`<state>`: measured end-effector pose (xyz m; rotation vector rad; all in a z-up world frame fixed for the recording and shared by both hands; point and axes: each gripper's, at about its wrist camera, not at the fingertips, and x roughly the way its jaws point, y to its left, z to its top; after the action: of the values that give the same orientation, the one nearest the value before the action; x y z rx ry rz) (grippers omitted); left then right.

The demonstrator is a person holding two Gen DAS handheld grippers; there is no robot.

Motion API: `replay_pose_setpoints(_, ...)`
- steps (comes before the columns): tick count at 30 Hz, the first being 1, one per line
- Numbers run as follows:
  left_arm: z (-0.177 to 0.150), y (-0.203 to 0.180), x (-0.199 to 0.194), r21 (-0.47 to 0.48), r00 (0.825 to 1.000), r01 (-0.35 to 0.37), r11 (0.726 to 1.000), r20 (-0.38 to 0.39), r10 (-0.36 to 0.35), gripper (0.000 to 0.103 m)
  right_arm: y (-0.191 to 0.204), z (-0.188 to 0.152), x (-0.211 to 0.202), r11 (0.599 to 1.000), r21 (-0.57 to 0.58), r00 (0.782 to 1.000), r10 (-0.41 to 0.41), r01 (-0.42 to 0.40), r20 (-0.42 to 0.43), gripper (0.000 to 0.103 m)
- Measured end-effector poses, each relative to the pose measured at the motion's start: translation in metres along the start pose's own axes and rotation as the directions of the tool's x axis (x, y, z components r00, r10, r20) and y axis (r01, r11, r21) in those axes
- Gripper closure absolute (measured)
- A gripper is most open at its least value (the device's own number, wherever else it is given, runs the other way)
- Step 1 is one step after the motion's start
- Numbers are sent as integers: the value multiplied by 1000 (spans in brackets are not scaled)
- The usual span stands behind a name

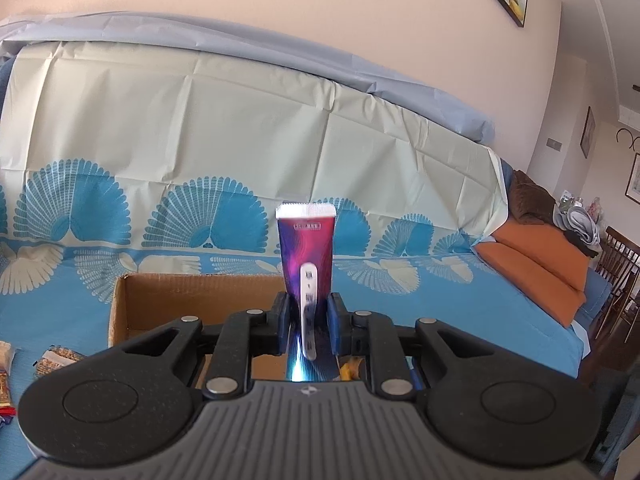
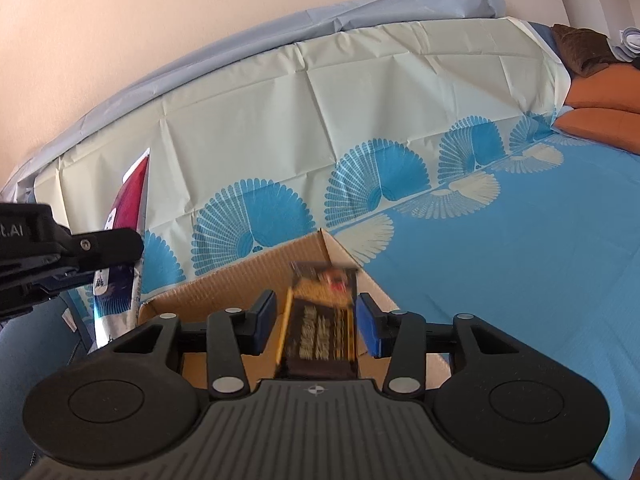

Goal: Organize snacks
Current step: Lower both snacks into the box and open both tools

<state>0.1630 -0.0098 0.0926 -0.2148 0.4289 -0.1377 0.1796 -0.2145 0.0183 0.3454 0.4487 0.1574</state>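
My left gripper is shut on a purple and magenta snack packet, held upright with its white crimped end on top. It hangs over the near side of an open cardboard box. In the right wrist view the same packet shows at the left, clamped by the left gripper's fingers. My right gripper stands open over the box. A brown and yellow snack packet sits tilted and blurred between its blue pads, with a gap at the left pad.
The box rests on a blue fan-patterned cloth over a sofa. Loose snack packets lie on the cloth left of the box. Orange cushions and a wooden chair are at the far right. Something yellow lies inside the box.
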Motion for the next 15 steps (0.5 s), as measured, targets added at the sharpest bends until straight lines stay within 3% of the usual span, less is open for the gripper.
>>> replay_pose_setpoints(8, 1, 6, -25, -1, 999, -29, 1000, 41, 29, 78, 7, -2, 0, 999, -21, 1000, -24, 24, 13, 44)
replay_pose_setpoints(15, -21, 33, -84, 26, 985, -72, 997, 157, 67, 84, 21, -12, -5, 996, -85, 1000, -22, 23, 19, 44)
